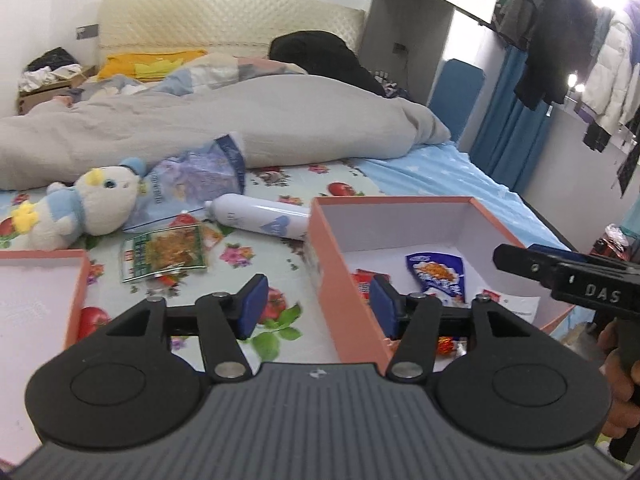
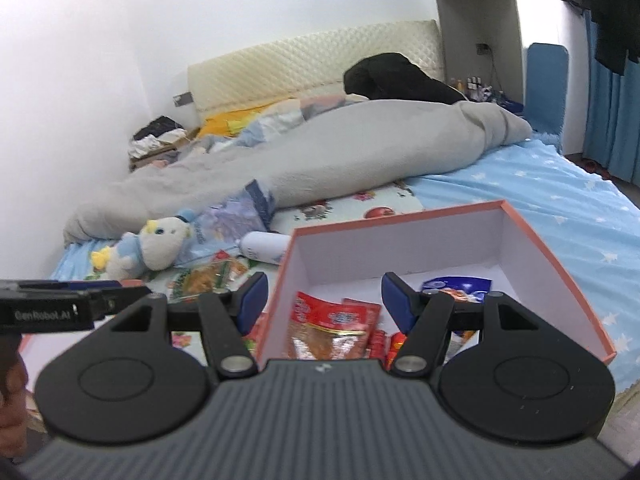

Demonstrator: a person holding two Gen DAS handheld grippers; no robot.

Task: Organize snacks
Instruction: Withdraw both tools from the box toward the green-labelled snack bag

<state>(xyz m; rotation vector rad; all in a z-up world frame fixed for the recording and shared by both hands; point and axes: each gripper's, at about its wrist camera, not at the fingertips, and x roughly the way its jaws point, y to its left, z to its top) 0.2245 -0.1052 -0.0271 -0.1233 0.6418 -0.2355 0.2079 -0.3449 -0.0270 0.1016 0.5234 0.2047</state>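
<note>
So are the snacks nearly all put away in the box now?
Partly. The orange box already holds a blue snack packet and red snack packets. Nothing is in hand: the left gripper and right gripper are both open and empty. Still out on the bed are the green snack packet and the big bluish bag, beside the plush toy and white bottle.

"DAS" on right gripper (image 1: 576, 280), probably "GenRobot.AI" on left gripper (image 2: 60, 312)

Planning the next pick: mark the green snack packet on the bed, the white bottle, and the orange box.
green snack packet (image 1: 164, 254): left wrist view, middle of its clear window.
white bottle (image 1: 256, 216): left wrist view, mid-body.
orange box (image 1: 340, 280): left wrist view, outer left wall.
</note>
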